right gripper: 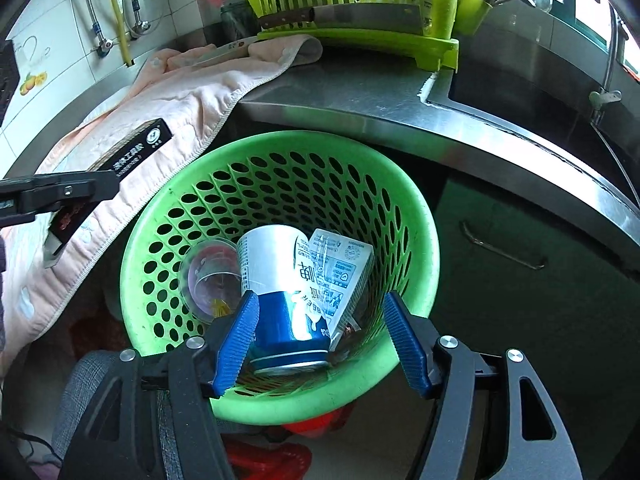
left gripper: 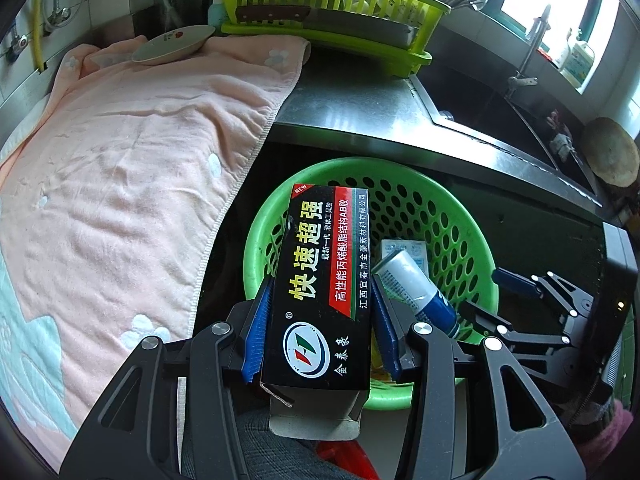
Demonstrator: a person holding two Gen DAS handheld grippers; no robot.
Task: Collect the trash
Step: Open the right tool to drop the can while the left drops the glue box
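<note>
Worktop (right gripper: 360, 92): steel, with a pink towel (left gripper: 132, 168) spread over its left part; no loose trash showed on what the views covered, though much of the towel lay outside them.
Rack (left gripper: 320, 4): a yellow-green dish rack at the back with a cleaver against it; kitchen gear, apparently not part of the job.
Basket (right gripper: 416, 216): green and perforated, it sat below the worktop's front edge and already held three pieces, so most of the collecting looked done.
Box (left gripper: 320, 276): a black glue box, pinched on its long sides by the left gripper (left gripper: 320, 320), hung over the basket's near rim; it was not yet dropped in.
Can (right gripper: 280, 300): blue and white, lying in the basket against a flattened carton (right gripper: 340, 268).
Cup (right gripper: 208, 276): clear plastic, on its side beside the can.
Right gripper (right gripper: 324, 340): jaws spread and empty, poised above the can without touching it.
Left to do: release the box, by my reading the last piece in sight.
</note>
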